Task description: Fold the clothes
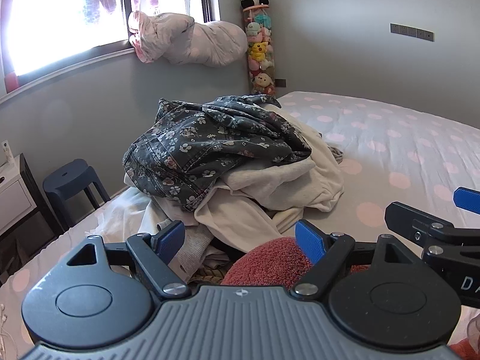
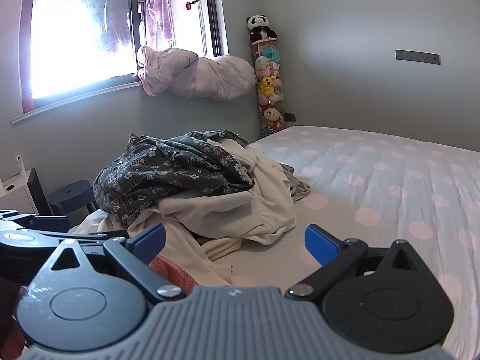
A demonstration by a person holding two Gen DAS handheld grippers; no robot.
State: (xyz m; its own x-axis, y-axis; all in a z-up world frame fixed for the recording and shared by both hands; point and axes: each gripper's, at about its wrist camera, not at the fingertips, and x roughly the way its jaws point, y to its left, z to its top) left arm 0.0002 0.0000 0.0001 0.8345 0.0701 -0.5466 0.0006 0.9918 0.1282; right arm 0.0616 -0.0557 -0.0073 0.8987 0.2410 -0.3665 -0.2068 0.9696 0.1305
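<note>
Both grippers held apart over a bed, a heap of unfolded clothes ahead.

The left gripper (image 1: 240, 238) stands wide open at the bottom of its frame, a red fuzzy cloth (image 1: 270, 264) just under its right pad; the right gripper (image 2: 235, 241) is likewise spread, gripping nothing; the clothes pile (image 1: 228, 165), topped by a dark floral garment (image 2: 168, 174), sits mid-frame on the polka-dot bed (image 2: 390, 180); a blue stool (image 1: 72, 180) stands lower left.

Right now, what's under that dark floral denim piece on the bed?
The floral denim garment tops a pile of cream and white clothes, with a grey piece at the edge. Anything deeper in the pile is covered.
</note>
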